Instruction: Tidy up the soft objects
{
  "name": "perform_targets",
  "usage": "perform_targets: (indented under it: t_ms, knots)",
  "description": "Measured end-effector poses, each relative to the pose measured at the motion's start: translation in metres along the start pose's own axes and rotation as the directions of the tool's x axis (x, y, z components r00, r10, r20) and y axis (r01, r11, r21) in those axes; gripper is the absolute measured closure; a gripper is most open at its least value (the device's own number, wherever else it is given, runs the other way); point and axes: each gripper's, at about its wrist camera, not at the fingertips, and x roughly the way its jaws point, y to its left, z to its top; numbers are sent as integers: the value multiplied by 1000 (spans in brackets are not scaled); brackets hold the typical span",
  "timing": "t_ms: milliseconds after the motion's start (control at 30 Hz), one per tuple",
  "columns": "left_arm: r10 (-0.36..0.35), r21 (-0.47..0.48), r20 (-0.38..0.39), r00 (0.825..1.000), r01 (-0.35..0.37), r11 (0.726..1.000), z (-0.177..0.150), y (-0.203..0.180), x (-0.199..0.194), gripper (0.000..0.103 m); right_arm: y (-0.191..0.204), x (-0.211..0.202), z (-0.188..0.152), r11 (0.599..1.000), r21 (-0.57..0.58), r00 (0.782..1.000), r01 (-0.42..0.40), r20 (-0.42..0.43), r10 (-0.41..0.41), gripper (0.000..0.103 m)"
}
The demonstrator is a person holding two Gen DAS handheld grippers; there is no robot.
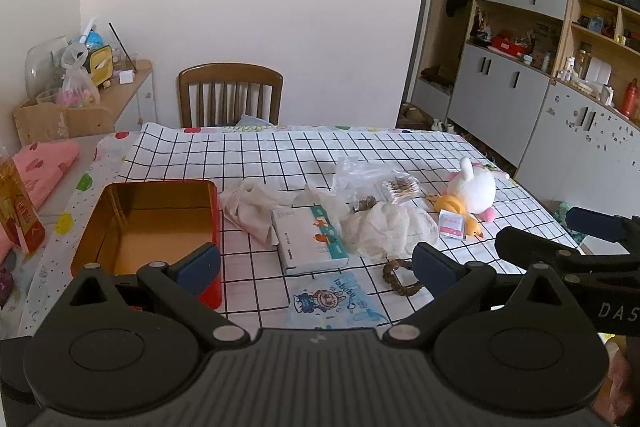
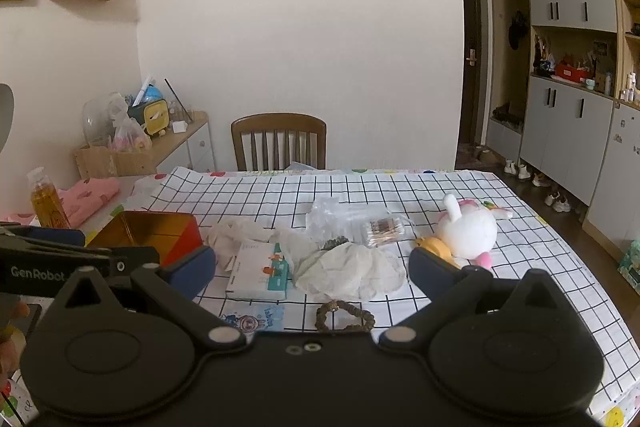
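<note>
A white plush unicorn (image 1: pixel 474 189) (image 2: pixel 468 229) lies at the right of the checked tablecloth (image 1: pixel 280 155), beside a yellow plush duck (image 1: pixel 456 211) (image 2: pixel 434 247). Crumpled white cloths (image 1: pixel 388 229) (image 2: pixel 348 269) lie mid-table, with a tissue pack (image 1: pixel 310 241) (image 2: pixel 260 271) beside them. An open red tin with a gold inside (image 1: pixel 148 223) (image 2: pixel 160 231) stands at the left. My left gripper (image 1: pixel 316 263) is open and empty above the near table edge. My right gripper (image 2: pixel 312 267) is open and empty, also hovering near the front.
A brown bead bracelet (image 1: pixel 400 279) (image 2: pixel 344 315) and a blue cartoon packet (image 1: pixel 336 301) lie near the front edge. A clear bag of cotton swabs (image 1: pixel 396 185) (image 2: pixel 380 227) sits behind the cloths. A small pink sachet (image 1: pixel 452 225), a wooden chair (image 1: pixel 230 93), a pink cloth (image 1: pixel 44 163) and an oil bottle (image 2: pixel 46 199) are around.
</note>
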Motion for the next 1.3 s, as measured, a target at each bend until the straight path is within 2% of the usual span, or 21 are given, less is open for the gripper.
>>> perform_targets:
  t_ms: [900,1300]
  knots:
    - [-21,18,7,1000,21,1000,0,8,-2,0,4,-1,0,1000,14,1000,-4,-5,4,2]
    - [-34,20,35,999,33,999,3,4,6,0,0,7,3,1000,10,1000,-11,-3,11,2]
